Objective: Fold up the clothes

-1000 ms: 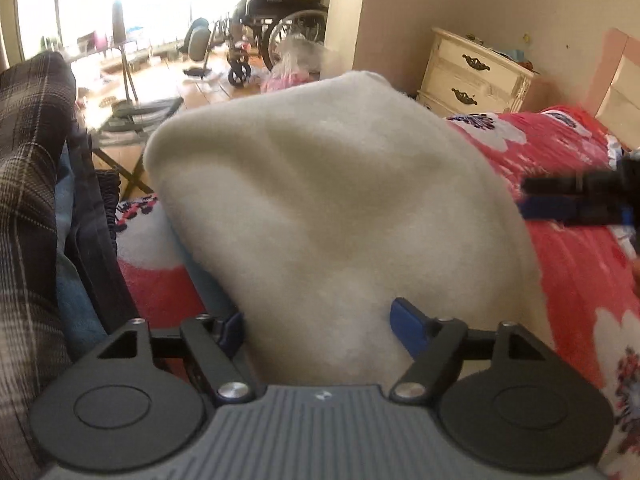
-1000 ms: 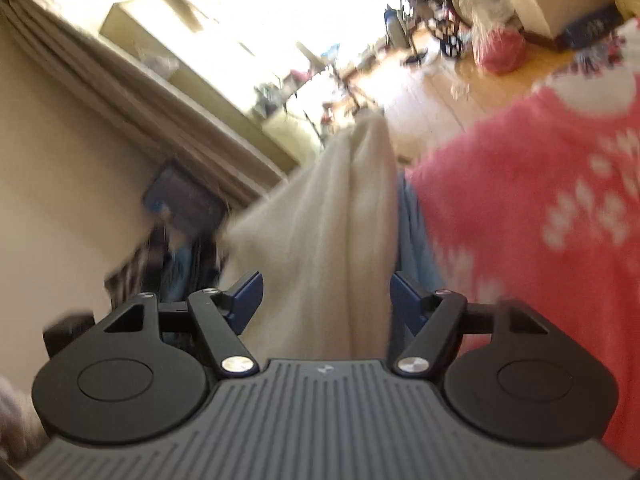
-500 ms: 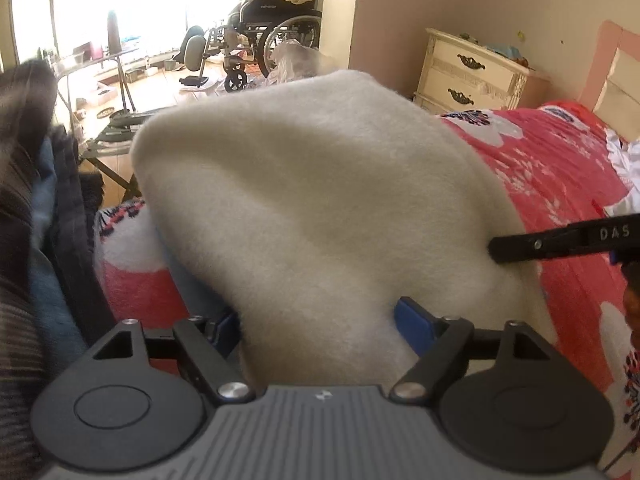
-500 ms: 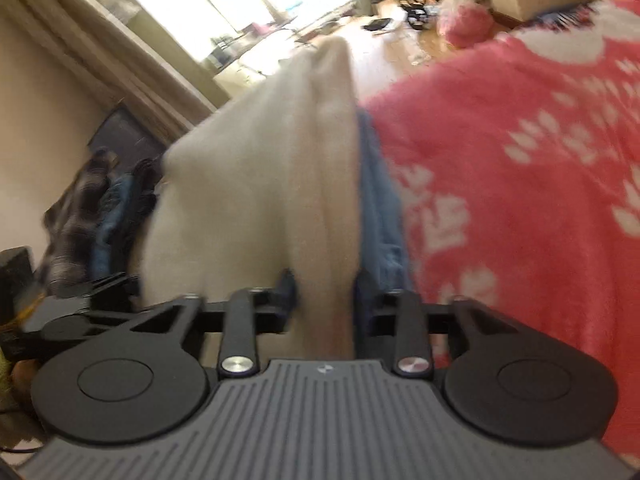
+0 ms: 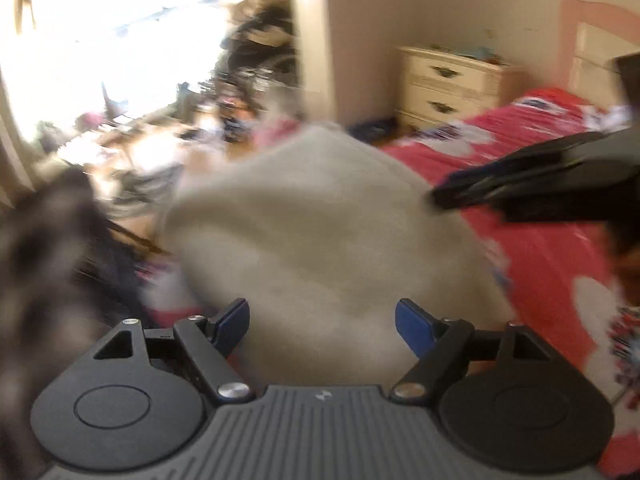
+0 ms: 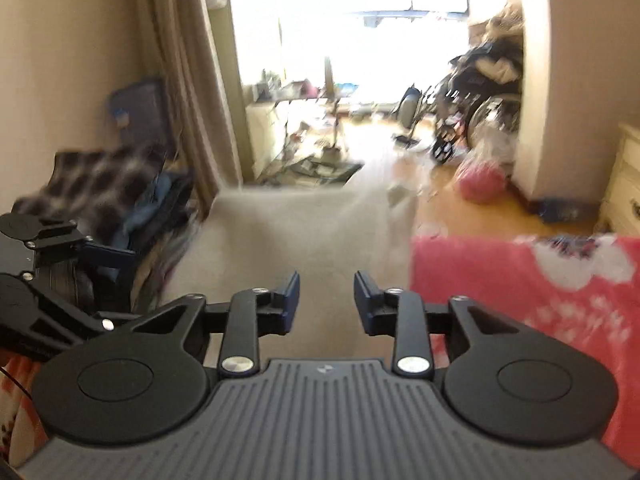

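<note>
A cream fleece garment (image 5: 320, 232) lies humped on the bed's red floral blanket (image 5: 540, 248). My left gripper (image 5: 322, 320) stands open wide, and the cloth's near end bulges between its blue pads (image 5: 412, 324). The right gripper (image 5: 436, 198) reaches in from the right and bites the garment's right edge. In the right wrist view the garment (image 6: 304, 232) runs forward between the right gripper's (image 6: 326, 300) narrow, closing jaws, whose pads press a fold of it. The left gripper (image 6: 116, 258) shows at the left of that view. Both views are blurred.
A heap of plaid and dark clothes (image 6: 100, 184) sits left of the garment. Beyond the bed are a wooden floor, a pink bag (image 6: 480, 180), a wheelchair (image 6: 480, 112) and a cream dresser (image 5: 448, 84). The red blanket (image 6: 520, 300) spreads to the right.
The right gripper's jaws narrowed onto a fold of the cream garment, and its view rolled from tilted to upright. Both grippers moved, and the pictures blurred. The left jaws stayed wide.
</note>
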Motion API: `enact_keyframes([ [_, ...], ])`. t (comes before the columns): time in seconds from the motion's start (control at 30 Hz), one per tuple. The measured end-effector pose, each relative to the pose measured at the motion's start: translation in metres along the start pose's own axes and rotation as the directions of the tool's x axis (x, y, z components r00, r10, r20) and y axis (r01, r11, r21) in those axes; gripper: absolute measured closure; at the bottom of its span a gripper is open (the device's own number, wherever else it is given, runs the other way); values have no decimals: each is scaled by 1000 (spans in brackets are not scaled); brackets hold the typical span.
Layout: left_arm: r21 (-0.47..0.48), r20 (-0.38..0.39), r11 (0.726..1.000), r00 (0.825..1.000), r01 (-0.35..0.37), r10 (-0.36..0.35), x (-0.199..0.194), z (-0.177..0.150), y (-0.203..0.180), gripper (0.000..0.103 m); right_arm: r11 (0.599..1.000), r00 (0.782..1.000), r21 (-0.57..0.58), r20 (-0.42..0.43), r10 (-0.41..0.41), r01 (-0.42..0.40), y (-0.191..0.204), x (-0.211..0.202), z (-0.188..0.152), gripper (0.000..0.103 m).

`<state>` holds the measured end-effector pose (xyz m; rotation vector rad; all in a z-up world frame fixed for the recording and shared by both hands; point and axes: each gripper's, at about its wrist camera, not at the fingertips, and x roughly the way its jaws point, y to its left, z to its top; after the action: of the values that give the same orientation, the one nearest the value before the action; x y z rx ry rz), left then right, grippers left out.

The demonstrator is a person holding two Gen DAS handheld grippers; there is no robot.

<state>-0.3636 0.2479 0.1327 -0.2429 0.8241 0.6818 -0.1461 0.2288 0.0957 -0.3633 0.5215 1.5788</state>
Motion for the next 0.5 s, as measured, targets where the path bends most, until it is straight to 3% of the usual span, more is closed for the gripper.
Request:
enact_keyframes([
  [0.07, -98, -174, 995, 983, 33, -50, 34, -9, 3, 22, 999, 995, -29, -99, -21, 18, -4, 26, -21, 83],
  [0.1, -174, -213, 984, 974, 45, -82, 44, -14, 11, 19, 998, 991, -47, -130, -36, 30, -6, 34, -30, 83],
  [0.17, -288, -222, 955, 966, 68, -135, 54, -18, 25, 17, 998, 987, -46, -153, -51, 45, -6, 34, -23, 87],
  [0.23, -307, -205, 948, 967, 83, -151, 54, -20, 27, 16, 999, 988, -26, -146, -44, 41, -5, 26, -5, 88],
  [0.3, -308, -190, 947, 970, 87, -151, 54, -24, 26, 14, 1000, 995, -17, -93, 18, -19, 0, 16, 22, 88],
  [0.4, -307, -177, 948, 973, 86, -146, 53, -27, 24, 14, 980, 991, -158, -86, 105, -118, 30, 43, 60, 88],
  [0.5, -307, -157, 948, 977, 88, -142, 52, -31, 23, 14, 914, 963, -315, -165, 215, -258, 69, 101, 69, 88],
])
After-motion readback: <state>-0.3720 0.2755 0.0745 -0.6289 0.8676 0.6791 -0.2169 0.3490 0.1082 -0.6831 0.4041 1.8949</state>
